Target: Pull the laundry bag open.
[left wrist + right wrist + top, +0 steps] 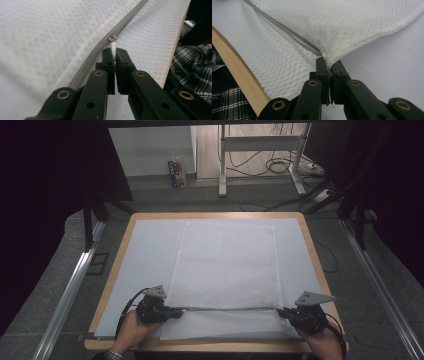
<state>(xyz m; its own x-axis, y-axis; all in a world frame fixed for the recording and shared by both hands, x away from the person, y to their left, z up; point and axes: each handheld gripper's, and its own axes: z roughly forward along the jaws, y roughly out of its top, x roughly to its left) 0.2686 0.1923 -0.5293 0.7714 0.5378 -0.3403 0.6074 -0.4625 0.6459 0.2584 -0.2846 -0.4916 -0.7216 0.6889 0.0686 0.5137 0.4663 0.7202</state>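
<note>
A white mesh bag [225,265] lies flat on the table, with a grey zipper [225,308] running across its near end. My left gripper [176,310] is at the zipper's left end, shut on the white zipper pull [113,48] behind the metal slider [112,38]. At the zipper's right end my right gripper [281,311] is shut on the bag's edge [325,57], and the mesh [294,65] bunches up there. The zipper [287,31] runs away from the right jaws toward the upper left.
A pale sheet [145,255] covers the wooden table [315,255], whose near edge [239,77] lies close beside both grippers. A plaid sleeve [192,67] shows beyond that edge. On the floor behind the table are desk legs and cables [270,165].
</note>
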